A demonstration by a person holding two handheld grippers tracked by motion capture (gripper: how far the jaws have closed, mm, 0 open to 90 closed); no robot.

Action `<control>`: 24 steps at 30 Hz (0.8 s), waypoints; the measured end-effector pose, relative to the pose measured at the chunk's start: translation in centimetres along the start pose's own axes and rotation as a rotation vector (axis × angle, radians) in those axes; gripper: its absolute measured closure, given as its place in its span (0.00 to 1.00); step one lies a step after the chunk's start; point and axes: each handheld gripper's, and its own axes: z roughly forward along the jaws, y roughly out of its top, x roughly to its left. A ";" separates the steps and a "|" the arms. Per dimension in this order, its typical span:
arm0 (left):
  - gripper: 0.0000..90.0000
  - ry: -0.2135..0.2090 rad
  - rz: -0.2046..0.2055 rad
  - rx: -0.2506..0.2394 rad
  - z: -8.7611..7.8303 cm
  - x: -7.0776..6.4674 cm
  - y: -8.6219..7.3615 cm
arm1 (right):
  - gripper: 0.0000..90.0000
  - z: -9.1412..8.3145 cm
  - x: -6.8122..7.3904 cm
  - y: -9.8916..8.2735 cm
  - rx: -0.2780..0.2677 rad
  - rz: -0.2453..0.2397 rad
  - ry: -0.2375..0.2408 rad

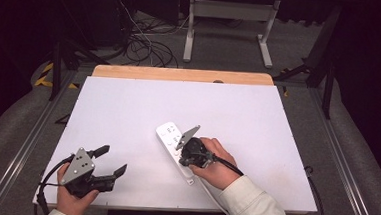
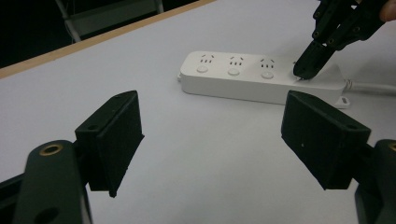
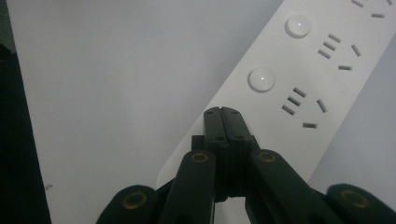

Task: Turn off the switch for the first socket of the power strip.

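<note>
A white power strip [image 1: 169, 135] lies at an angle on the white board [image 1: 128, 103], a little right of the middle. It has round buttons [image 3: 261, 79] beside its sockets. My right gripper [image 1: 188, 155] is shut, and its closed tip [image 3: 222, 114] rests on the strip's top face [image 3: 299, 70], next to the nearer button. In the left gripper view that tip [image 2: 310, 63] touches the strip [image 2: 243, 77] near its cable end. My left gripper [image 1: 113, 160] stays open near the board's front left corner with nothing between its pads [image 2: 116, 135].
The strip's white cable [image 2: 369, 86] trails toward the front edge. A wooden table edge [image 1: 180, 75] borders the far side of the board. Beyond it stand a white table frame [image 1: 228, 24] and loose floor cables [image 1: 147, 45].
</note>
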 end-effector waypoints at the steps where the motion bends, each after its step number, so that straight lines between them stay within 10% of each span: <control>1: 0.23 0.001 0.002 -0.001 0.0 0.0 0.0 | 1.00 0.0 0.0 0.0 -0.002 -0.006 -0.001; 10: 0.23 0.001 0.007 -0.001 -0.1 -0.1 0.1 | 1.00 0.1 0.6 0.4 0.024 -0.050 -0.042; 14: 0.23 0.001 -0.001 -0.006 -0.2 0.0 0.1 | 1.00 -2.8 1.1 0.9 -0.139 -0.057 -0.057; 24: 0.23 0.000 -0.002 -0.006 -0.2 0.0 0.1 | 1.00 -5.1 0.9 1.4 -0.205 -0.040 -0.049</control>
